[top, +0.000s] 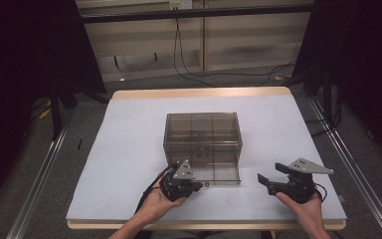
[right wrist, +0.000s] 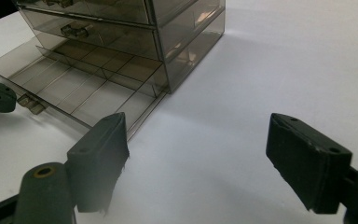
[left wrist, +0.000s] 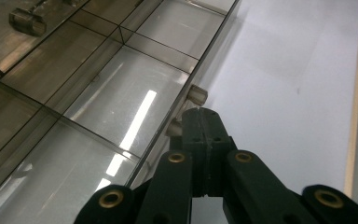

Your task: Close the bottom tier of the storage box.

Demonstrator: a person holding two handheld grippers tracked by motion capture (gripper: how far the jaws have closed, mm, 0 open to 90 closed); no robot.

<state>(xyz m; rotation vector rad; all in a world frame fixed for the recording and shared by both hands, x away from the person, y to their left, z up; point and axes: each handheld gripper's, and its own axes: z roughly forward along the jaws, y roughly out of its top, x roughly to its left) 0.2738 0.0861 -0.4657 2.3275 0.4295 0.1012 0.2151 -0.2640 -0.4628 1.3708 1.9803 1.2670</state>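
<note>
High view: left gripper [top: 195, 186] at drawer handle [top: 207, 183].

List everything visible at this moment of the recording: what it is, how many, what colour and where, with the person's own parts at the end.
Drawer cabinet: one, smoky clear plastic, middle of the table.
Bottom drawer: one, same clear plastic, pulled out toward the person, divided into compartments that look empty.
Drawer handle: one, clear, on the open drawer's front, at the left tool's tips.
Table: one, white top with a wooden edge.
Cables: several, black, on the floor beyond the table.
Left tool: one, black with a grey plate, jaws shut at the drawer handle; whether they pinch it is unclear.
Right tool: one, black with a grey plate, jaws open, right of the drawer.
Hands: two, bottom edge.
</note>
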